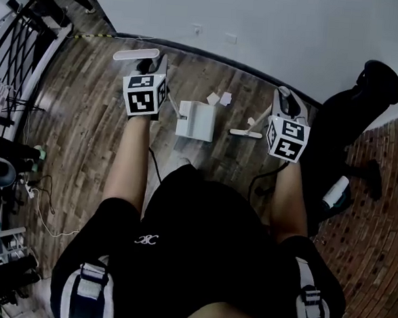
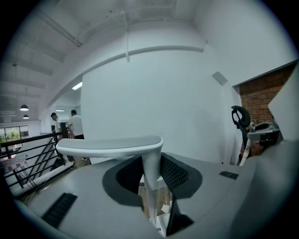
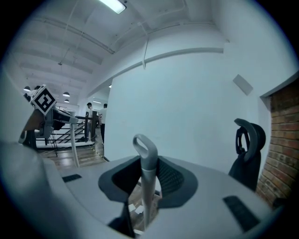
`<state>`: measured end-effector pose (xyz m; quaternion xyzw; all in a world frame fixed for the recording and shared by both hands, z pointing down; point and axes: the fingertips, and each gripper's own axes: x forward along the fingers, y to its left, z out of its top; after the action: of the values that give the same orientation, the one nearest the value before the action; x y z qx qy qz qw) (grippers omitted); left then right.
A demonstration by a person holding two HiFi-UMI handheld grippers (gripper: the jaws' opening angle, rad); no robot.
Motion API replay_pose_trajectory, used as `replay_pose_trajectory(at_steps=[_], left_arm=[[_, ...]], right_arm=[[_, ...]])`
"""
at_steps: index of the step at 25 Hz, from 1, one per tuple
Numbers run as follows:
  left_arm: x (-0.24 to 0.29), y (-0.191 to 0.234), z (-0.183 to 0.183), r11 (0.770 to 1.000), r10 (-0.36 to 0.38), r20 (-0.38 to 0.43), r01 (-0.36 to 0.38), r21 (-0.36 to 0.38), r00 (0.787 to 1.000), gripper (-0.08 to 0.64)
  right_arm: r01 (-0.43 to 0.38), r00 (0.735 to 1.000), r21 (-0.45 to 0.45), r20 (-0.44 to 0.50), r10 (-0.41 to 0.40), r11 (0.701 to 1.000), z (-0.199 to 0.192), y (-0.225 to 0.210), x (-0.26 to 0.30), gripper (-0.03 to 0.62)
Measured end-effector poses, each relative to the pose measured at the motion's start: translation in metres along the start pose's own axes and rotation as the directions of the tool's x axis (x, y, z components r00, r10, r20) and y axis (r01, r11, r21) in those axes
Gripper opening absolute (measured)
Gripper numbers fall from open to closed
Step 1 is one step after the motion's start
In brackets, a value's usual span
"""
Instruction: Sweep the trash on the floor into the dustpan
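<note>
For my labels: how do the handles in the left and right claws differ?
The white dustpan handle in the left claw ends in a wide flat crossbar; the grey broom handle in the right claw ends in a small loop. The broom handle is slimmer than the dustpan handle. Both are clamped between jaws.

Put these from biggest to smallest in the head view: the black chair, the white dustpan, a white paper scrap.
1. black office chair
2. white plastic dustpan
3. white paper scrap
</note>
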<state>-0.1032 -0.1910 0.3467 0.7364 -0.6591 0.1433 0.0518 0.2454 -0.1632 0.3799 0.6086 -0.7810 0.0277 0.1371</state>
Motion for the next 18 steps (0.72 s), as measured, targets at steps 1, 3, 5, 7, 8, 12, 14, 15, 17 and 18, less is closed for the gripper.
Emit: replay_pose_trajectory(at_steps=[1,3,5,7,8,12,14,15,17,18], left_arm=[[0.009,0.001,0.000,1.000,0.000,0.000,0.000,-0.001,1.000,0.107],[0.030,0.003,0.000,1.000,-0.004,-0.001,0.004,-0.001,1.000,0.107],[0.055,0.006,-0.002,1.000,-0.010,-0.007,0.010,-0.004,1.000,0.107],[0.084,0.011,-0.005,1.000,-0.014,-0.014,0.014,-0.012,1.000,0.107],[0.099,0.015,-0.007,1.000,-0.016,-0.018,0.016,-0.017,1.000,0.107],[0.164,0.047,-0.018,0.999,-0.019,-0.057,0.017,-0.037,0.998,0.107],[0.196,0.062,-0.032,0.999,-0.020,-0.088,0.015,-0.052,0.996,0.107],[0.210,0.067,-0.041,0.998,-0.023,-0.105,0.018,-0.056,0.994,0.107],[0.233,0.075,-0.060,0.998,-0.037,-0.137,0.030,-0.055,0.990,0.107],[0.242,0.078,-0.072,0.998,-0.047,-0.155,0.039,-0.054,0.987,0.107]], right_arm=[[0.006,1.000,-0.005,-0.003,-0.006,1.000,0.000,-0.002,0.006,0.112],[0.019,1.000,-0.012,-0.014,-0.019,1.000,-0.004,-0.008,0.019,0.112],[0.034,0.999,-0.015,-0.032,-0.035,0.999,-0.010,-0.017,0.036,0.112],[0.056,0.997,-0.014,-0.056,-0.056,0.998,-0.016,-0.026,0.055,0.112],[0.066,0.995,-0.012,-0.070,-0.067,0.998,-0.019,-0.030,0.064,0.112],[0.090,0.987,-0.006,-0.132,-0.090,0.996,-0.028,-0.042,0.110,0.112],[0.119,0.979,-0.003,-0.169,-0.117,0.993,-0.040,-0.053,0.128,0.112],[0.139,0.973,0.001,-0.188,-0.137,0.990,-0.048,-0.059,0.133,0.112],[0.182,0.956,0.008,-0.236,-0.175,0.983,-0.064,-0.069,0.141,0.114],[0.200,0.944,0.008,-0.269,-0.190,0.980,-0.074,-0.073,0.144,0.113]])
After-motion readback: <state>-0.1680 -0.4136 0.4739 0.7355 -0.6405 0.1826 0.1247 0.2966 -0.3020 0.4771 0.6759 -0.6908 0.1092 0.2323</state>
